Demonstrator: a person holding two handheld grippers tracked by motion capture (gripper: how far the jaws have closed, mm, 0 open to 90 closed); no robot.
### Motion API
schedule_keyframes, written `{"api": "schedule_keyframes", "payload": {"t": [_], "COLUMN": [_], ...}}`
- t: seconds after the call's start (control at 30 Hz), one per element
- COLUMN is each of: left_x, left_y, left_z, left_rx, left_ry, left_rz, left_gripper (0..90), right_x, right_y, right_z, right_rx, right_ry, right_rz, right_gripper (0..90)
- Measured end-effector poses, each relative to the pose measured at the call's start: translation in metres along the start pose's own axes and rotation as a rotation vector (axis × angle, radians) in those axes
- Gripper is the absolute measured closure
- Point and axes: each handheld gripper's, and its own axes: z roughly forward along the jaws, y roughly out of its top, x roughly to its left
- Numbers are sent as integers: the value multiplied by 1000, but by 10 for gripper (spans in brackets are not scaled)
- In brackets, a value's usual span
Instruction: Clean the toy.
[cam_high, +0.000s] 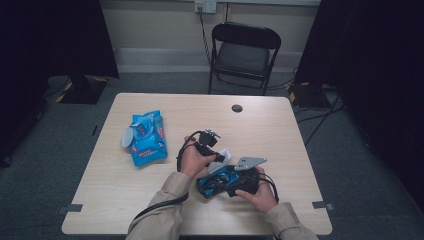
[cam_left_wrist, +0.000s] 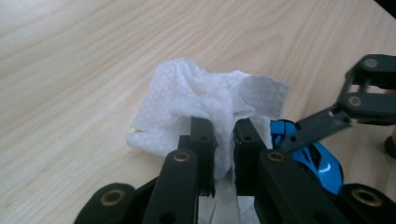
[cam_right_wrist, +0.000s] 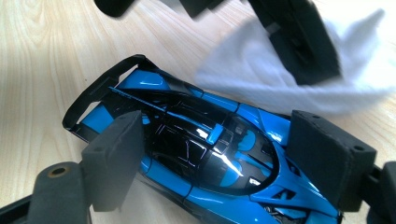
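- High view puts both your hands near the front middle of the tabletop (cam_high: 280, 125), with the blue toy race car (cam_high: 218, 181) lying on the wood just ahead of your right hand.
- Your right claw (cam_right_wrist: 219, 154) straddles the car, one pad against each flank. It looks like a grasp on the body, though I cannot tell how firmly the pads press; a steadying hold like this would stop the car rolling while you wipe it.
- Your left claw (cam_left_wrist: 224, 140) is clenched on a white wet wipe (cam_left_wrist: 205, 98), pinched at its bunched middle so the loose edges hang free beyond the jaws as a wiping surface.
- From the right gripper view, the wipe sits just above and beside the car's nose end, close to the bodywork; whether it touches yet I cannot tell, as that part is blurred.
- The blue wet-wipe pack (cam_high: 146, 137) lies well apart on the left of the tabletop, flap lifted, out of the way of both hands.
- My judgement: you are set up to wipe the car's top, so keep the right claw fixed and draw the wipe along the glossy canopy.
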Motion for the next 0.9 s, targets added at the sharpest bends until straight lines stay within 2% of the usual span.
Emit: {"api": "schedule_keyframes", "payload": {"t": [0.17, 0.27, 0.4, 0.57, 0.8, 0.9], "left_x": [0, 0, 0, -1, -1, 0], "left_y": [0, -2, -4, -8, -15, -18], "left_z": [15, 18, 17, 13, 7, 4], "left_rx": [34, 28, 35, 43, 35, 46], "left_ry": [14, 3, -8, -5, -1, -4], "left_rz": [-11, -17, -23, -9, -30, -24], "left_gripper": [820, 819, 820, 821, 822, 821], "right_x": [0, 0, 0, 0, 0, 0], "right_y": [0, 0, 0, 0, 0, 0], "right_z": [0, 0, 0, 0, 0, 0], "right_rx": [-1, -1, -1, -1, 0, 0], "right_ry": [1, 1, 1, -1, 0, 0], "right_rz": [0, 0, 0, -1, 1, -1], "right_gripper": [187, 187, 187, 187, 187, 187]}}
